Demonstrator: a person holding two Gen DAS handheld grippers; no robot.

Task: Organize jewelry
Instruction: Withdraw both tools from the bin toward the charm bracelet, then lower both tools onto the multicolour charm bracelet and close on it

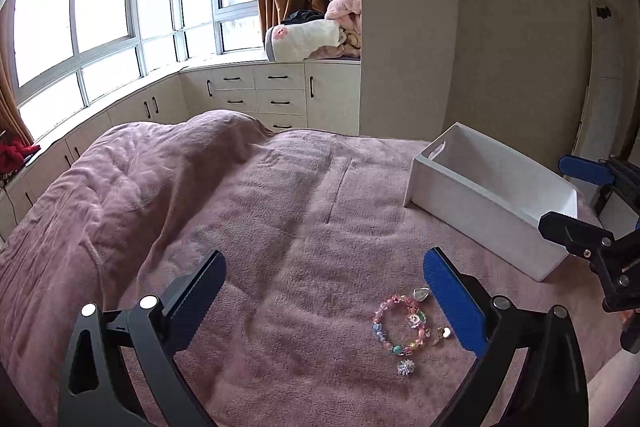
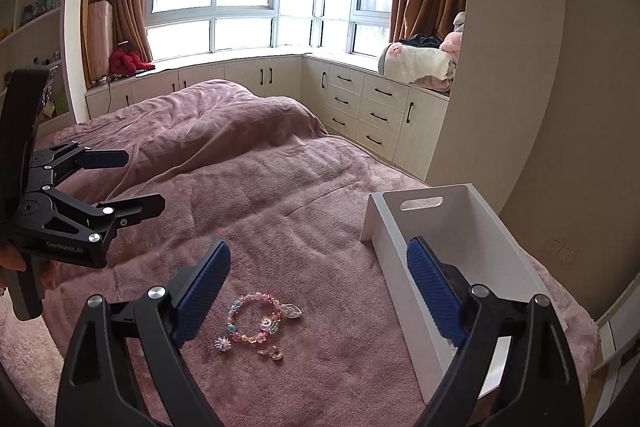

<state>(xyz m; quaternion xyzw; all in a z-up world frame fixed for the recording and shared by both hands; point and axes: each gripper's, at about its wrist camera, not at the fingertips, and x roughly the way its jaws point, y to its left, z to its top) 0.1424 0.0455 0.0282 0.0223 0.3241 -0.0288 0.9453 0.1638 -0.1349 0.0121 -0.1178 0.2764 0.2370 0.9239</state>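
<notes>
A pastel bead bracelet [image 1: 400,323] [image 2: 254,319] lies on the pink blanket [image 1: 280,207]. Around it are a clear heart charm [image 1: 422,294] [image 2: 291,311], a small sparkly piece [image 1: 405,367] [image 2: 223,343] and a pair of small earrings [image 1: 442,331] [image 2: 272,353]. A white open box [image 1: 480,203] [image 2: 396,267] with a handle slot stands to their right, and what shows of its inside holds nothing. My left gripper [image 1: 324,259] [image 2: 144,181] hangs open above the blanket with the jewelry just inside its right finger. My right gripper [image 2: 318,247] [image 1: 556,195] is open too, holding nothing, its right finger over the box.
The bed's blanket bulges at the far end [image 2: 224,115]. White cabinets with drawers [image 2: 368,107] run under the bay window. Folded bedding [image 1: 312,35] sits on the window seat. A wall [image 2: 520,107] rises just behind the box, and a hand [image 2: 12,259] holds the left gripper's handle.
</notes>
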